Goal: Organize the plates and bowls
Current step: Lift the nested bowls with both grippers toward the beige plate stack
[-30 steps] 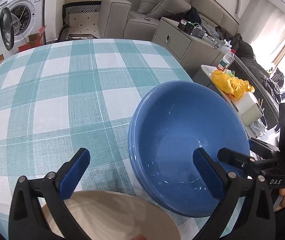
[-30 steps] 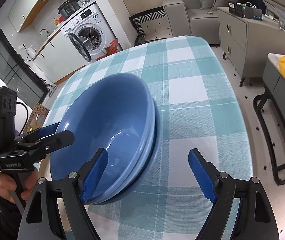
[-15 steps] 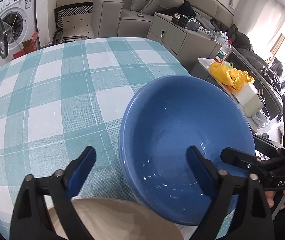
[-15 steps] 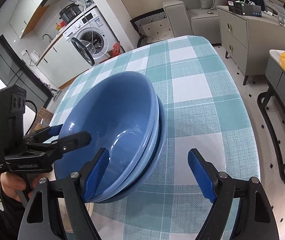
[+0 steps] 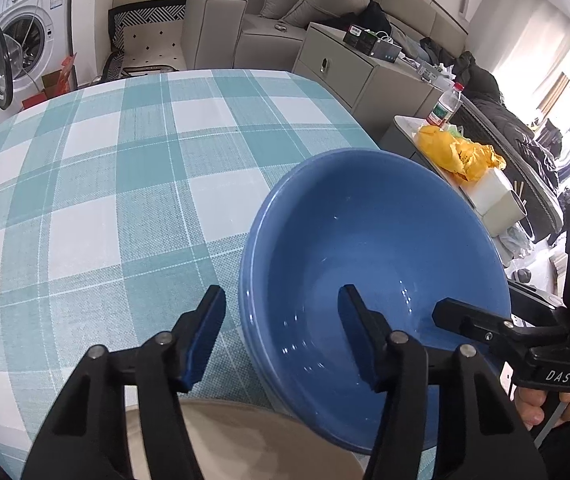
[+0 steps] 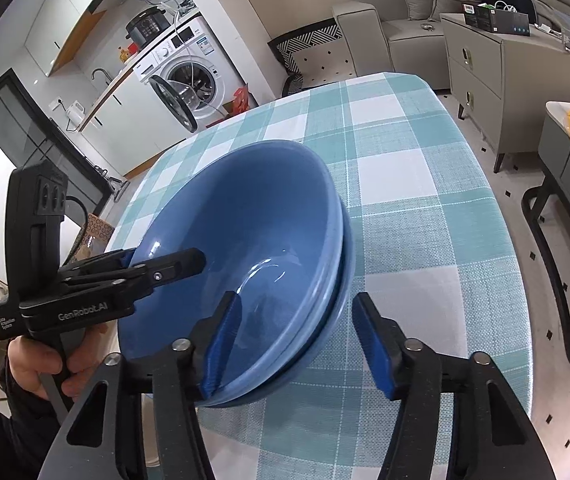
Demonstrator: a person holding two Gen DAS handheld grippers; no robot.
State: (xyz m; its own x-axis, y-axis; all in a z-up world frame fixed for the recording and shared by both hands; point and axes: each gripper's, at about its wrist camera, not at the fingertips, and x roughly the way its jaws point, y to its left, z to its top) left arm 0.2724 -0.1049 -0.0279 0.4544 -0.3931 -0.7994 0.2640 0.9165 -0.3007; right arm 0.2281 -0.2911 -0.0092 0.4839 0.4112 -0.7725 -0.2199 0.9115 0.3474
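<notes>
On my left, the left gripper (image 5: 281,292) straddles the near rim of the blue bowls (image 5: 365,240), one finger outside on the table side and one inside. Its jaws have just been closing and now stand at a middling gap. I see cloth between the outer pad and the bowl wall, so I judge nothing is clamped yet. Just under that gripper lies a beige plate (image 5: 253,444). I cannot tell whether the bowls touch it. If I lift crooked, the bowls' lower edge could drag or knock it.

The bowls are two, nested, sitting on the checked table (image 5: 125,160) close to its near edge. That nesting is my main worry. A pad could catch only the upper rim, and then the top bowl would come up alone or the lower one would drop away partway. The glaze looks slick, so a shallow bite may slide off.

On my right, the right gripper (image 6: 295,298) straddles the opposite rim, inner pad down in the bowl, outer pad standing clear. Its jaws have also just been closing, with the rim between them and not gripped. If one side bites first, I risk tipping the stack off the table's edge.
</notes>
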